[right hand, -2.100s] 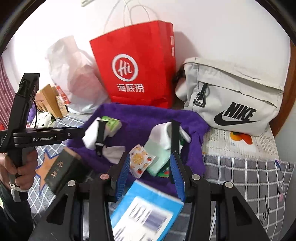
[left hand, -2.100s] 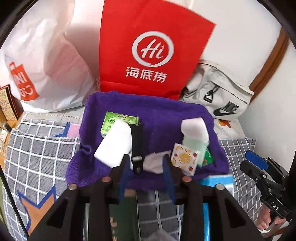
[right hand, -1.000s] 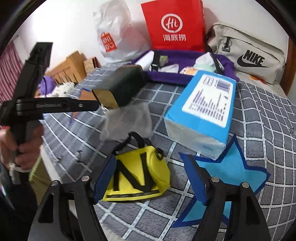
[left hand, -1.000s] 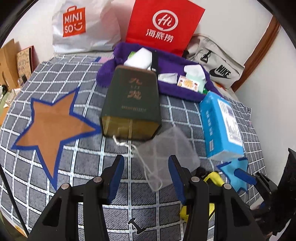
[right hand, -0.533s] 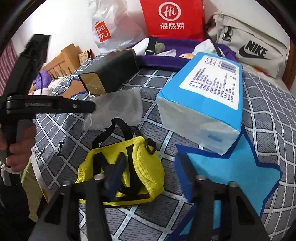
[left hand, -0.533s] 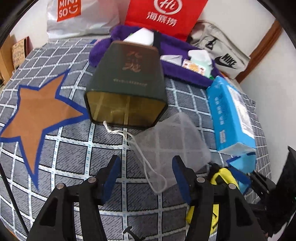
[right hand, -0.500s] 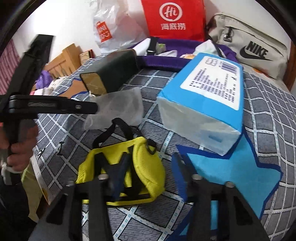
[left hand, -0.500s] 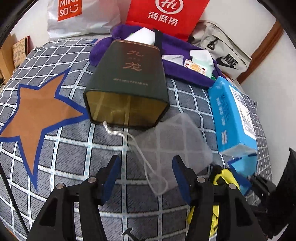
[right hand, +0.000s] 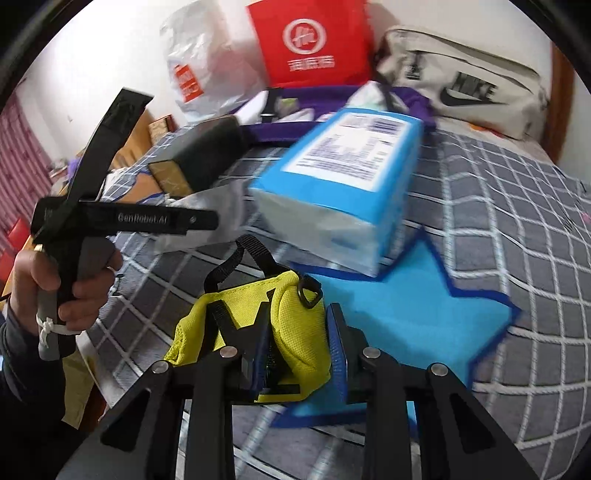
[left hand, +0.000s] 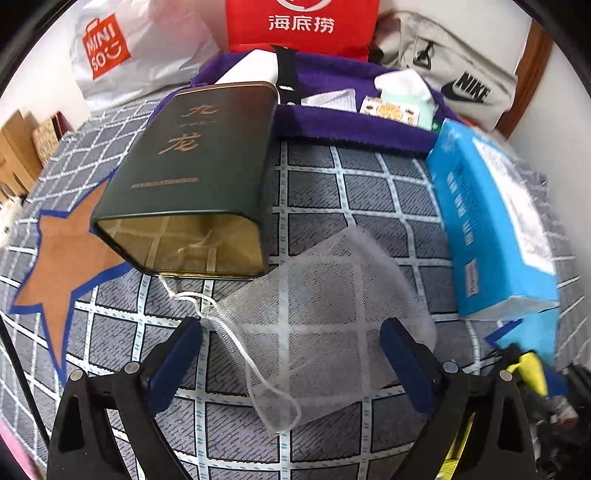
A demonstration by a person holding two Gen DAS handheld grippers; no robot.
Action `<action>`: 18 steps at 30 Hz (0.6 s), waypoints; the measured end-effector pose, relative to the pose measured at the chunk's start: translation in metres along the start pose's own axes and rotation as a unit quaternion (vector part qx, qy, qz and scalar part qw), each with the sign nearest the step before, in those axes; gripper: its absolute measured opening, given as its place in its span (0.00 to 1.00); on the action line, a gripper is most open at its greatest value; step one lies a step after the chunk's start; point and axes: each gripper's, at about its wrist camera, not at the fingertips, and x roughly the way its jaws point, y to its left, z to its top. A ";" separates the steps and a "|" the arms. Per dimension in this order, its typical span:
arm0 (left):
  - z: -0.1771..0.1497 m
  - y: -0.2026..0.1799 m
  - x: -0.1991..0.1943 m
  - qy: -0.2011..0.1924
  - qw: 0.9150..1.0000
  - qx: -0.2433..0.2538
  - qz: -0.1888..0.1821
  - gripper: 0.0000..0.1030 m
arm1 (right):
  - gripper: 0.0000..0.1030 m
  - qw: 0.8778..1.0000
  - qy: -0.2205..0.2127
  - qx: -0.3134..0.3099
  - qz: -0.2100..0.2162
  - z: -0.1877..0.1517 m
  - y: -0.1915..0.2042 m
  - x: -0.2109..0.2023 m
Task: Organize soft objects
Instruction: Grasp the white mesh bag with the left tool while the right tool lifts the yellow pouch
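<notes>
Right gripper [right hand: 295, 354] was clamped on the yellow mesh pouch [right hand: 291, 325] over the blue star; left gripper [left hand: 291, 354] hung wide open over the white mesh drawstring bag [left hand: 325, 314], nothing held. Purple towel [left hand: 351, 125] already carried several small soft items; both bags and the blue tissue pack [left hand: 491, 221] looked left to sort.

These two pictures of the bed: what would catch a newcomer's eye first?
Probably the yellow mesh pouch, pinched in the right hand-held gripper at the edge of a blue star patch. Next, the dark green tin lying on its side on the grey checked bedspread, with a sheer drawstring bag spread before the open left hand-held gripper. A bright red paper bag stands at the back.
</notes>
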 end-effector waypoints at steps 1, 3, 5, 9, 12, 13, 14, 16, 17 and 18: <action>0.000 -0.001 0.000 -0.001 1.000 0.000 0.005 0.94 | 0.28 1.000 0.001 0.003 -0.002 -0.001 -0.004 0.000; -0.001 -0.002 -0.002 -0.004 1.000 0.001 0.008 0.94 | 0.28 1.000 0.003 0.012 -0.003 -0.004 -0.009 0.000; -0.003 -0.005 -0.004 -0.004 1.000 0.011 0.010 0.94 | 0.28 1.000 0.003 0.018 0.001 -0.005 -0.012 0.000; -0.007 -0.009 -0.009 0.000 0.999 0.017 -0.040 0.94 | 0.29 1.000 0.002 0.015 0.000 -0.004 -0.012 0.001; -0.008 -0.019 -0.004 -0.005 0.999 0.035 -0.024 0.95 | 0.29 1.000 0.004 0.018 0.000 -0.003 -0.012 0.003; -0.009 -0.022 -0.003 -0.009 0.999 0.044 -0.013 0.96 | 0.29 1.000 0.004 0.018 0.001 -0.004 -0.012 0.002; -0.009 -0.024 -0.002 -0.011 0.999 0.047 -0.011 0.96 | 0.29 1.000 0.004 0.019 0.001 -0.004 -0.012 0.002; -0.010 -0.023 -0.002 -0.017 0.999 0.046 -0.018 0.97 | 0.29 1.000 0.005 0.019 0.001 -0.004 -0.012 0.002; -0.010 -0.023 -0.002 -0.019 0.999 0.047 -0.020 0.97 | 0.29 1.000 0.005 0.020 0.000 -0.004 -0.012 0.003; -0.010 -0.023 -0.002 -0.022 0.998 0.048 -0.018 0.94 | 0.29 1.000 0.005 0.020 0.000 -0.004 -0.012 0.003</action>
